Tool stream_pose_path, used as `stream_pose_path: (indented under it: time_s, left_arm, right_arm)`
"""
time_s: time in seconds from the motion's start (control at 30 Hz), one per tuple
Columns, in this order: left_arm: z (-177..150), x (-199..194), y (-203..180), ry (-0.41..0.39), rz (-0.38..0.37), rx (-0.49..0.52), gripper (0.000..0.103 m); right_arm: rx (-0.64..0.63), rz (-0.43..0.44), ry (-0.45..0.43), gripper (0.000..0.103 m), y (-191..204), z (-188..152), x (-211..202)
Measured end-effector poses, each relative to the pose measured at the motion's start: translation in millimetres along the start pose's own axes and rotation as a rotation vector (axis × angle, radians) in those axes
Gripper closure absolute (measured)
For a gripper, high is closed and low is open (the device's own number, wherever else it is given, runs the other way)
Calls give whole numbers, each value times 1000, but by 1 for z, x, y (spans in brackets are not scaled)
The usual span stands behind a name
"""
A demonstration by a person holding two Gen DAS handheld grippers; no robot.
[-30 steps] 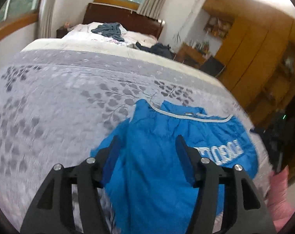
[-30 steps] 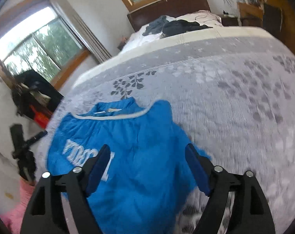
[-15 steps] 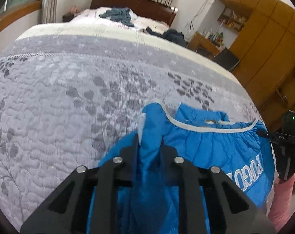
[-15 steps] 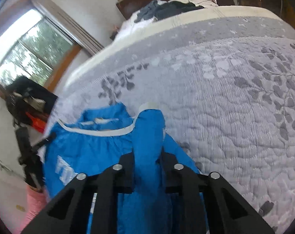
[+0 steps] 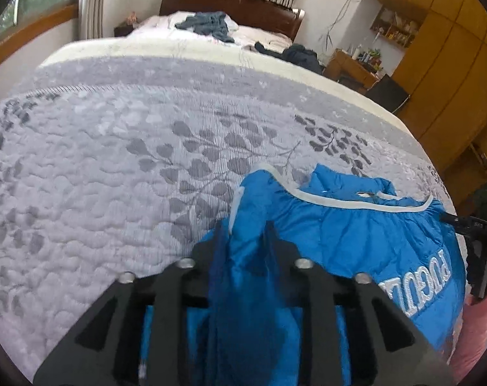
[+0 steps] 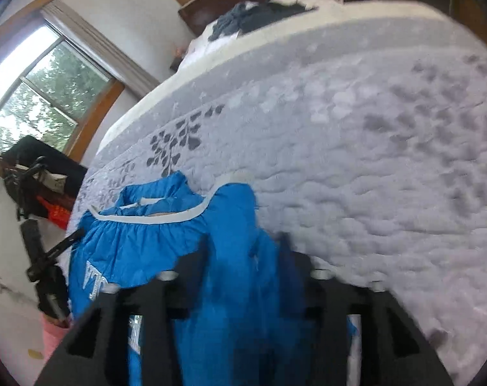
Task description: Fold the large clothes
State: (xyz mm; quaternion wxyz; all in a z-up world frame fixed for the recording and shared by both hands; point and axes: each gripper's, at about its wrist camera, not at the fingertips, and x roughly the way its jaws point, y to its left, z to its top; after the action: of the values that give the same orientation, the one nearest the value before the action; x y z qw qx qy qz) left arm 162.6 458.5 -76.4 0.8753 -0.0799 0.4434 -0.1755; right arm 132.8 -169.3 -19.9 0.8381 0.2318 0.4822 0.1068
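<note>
— Fabric first: where does the blue jacket (image 5: pixel 365 234) sit against the left gripper (image 5: pixel 243 234)?

— Pinched between its fingers. A raised fold of the jacket's edge, close to the white-trimmed collar (image 5: pixel 340 197), stands up through the narrow gap; the jaws are drawn nearly together on it.

— And the right gripper (image 6: pixel 243 244)?

— Same story. Its jaws are nearly together, clamped on a bunched ridge of the blue jacket (image 6: pixel 140 244), which rises between them and spills down over the black frame.

— Where is the garment on the bed?

— On the grey leaf-patterned quilt (image 5: pixel 114 160), at its near edge, far from the dark headboard (image 5: pixel 230 3).

— Which way does it run?

— Collar end away from the cameras, towards the headboard; the long axis seems to run from the collar back towards the grippers. White lettering (image 5: pixel 417 286) lies on the panel beyond the left gripper's grip, away from the window side.

— Pose of the grippers?

— Both are low over the quilt, aimed forward along it towards the headboard. The right view is tilted and a little blurred. No hand shows in either view.
</note>
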Motion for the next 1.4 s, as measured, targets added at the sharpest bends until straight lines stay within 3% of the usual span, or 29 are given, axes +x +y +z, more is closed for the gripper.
stream_pose_path:
  time_s: [0.2,0.3,0.53,0.83,0.9,1.17,1.4]
  left_arm:
    - [-17,-60,-26,-105,-67,39,49]
    - [-36,-74,-49,-98,-116,76,46]
    - [-79,-67,-89,-34,-172,140,45]
    - [-102,-36,-84,20,-160,135,45]
    - [-104,-34,-83,23,-162,142,45]
    - [-106,-30,-77,33,-189,120,45]
    - [-107,-29,-77,31,-196,127,45]
  right_arm:
    - [8,48,-30,31,-10,-31,-51]
    - [18,78,-9,27,-16,-57,-61]
    - [57,153,35,23,-29,-109,-57]
    - [100,271,61,23,-39,-128,-32]
    - [109,296,73,25,-40,-128,-24]
    - [118,359,70,59,-34,-129,-21]
    - [127,345,73,61,-37,-134,-21]
